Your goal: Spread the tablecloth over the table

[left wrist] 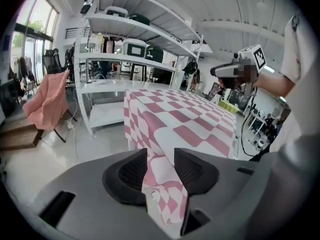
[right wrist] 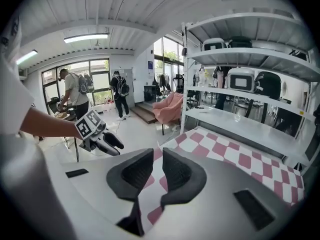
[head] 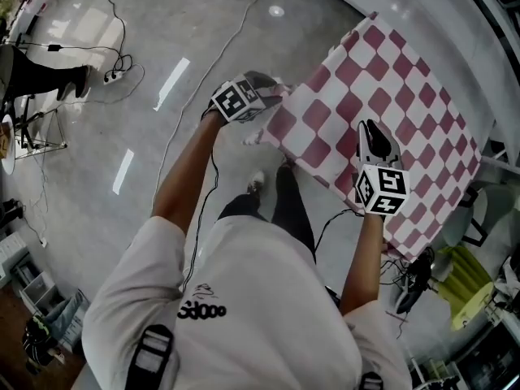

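The pink-and-white checked tablecloth (head: 382,96) lies draped over the table, which it hides, in front of a white shelving unit (left wrist: 135,26). Its near edge hangs down towards the person. The left gripper (left wrist: 161,159) is at the cloth's near-left corner. Its jaws stand partly apart, and the corner hangs between the pads, which do not appear to press on it. The right gripper (right wrist: 157,164) sits further along the same edge, well apart from the left. Its jaws are nearly together, pinching a fold of the cloth.
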`<state>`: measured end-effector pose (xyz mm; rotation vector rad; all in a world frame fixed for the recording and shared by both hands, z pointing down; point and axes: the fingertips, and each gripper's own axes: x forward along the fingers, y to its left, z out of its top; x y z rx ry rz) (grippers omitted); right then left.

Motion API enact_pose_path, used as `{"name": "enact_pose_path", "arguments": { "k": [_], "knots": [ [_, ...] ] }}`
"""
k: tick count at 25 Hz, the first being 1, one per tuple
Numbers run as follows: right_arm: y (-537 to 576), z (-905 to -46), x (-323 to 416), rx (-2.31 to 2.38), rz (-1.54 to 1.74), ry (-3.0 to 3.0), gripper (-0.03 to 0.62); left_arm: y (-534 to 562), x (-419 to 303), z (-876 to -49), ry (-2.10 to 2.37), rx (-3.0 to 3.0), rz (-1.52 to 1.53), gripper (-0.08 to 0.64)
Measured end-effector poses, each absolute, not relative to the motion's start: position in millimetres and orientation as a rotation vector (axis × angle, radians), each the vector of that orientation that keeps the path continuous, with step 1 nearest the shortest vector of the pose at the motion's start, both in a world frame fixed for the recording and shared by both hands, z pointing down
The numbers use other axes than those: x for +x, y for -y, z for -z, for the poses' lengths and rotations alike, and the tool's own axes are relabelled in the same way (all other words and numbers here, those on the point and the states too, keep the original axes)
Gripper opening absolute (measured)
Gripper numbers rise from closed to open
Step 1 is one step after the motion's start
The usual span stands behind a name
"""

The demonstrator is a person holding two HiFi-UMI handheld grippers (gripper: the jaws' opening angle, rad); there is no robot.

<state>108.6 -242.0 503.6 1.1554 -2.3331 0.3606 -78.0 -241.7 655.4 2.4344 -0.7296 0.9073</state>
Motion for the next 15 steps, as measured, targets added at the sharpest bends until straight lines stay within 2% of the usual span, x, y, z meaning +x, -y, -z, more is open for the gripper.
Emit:
{"name": "enact_pose_path", "arguments": {
  "k": [5,12,15],
  "knots": [
    [262,-522,101,1.086,-0.388,2.328,0.075,251,-55,-656,0.626,2.330,-0.659,0.174],
    [287,-542,96,1.014,-0.429,2.346,0.075,264,-52,-683,0.571,2.229,-0.664,0.189],
    [295,-549,93,0.979,-0.451,2.366,0.075,265,-64,-693,0.547,2.240,-0.791,0.193]
  ]
}}
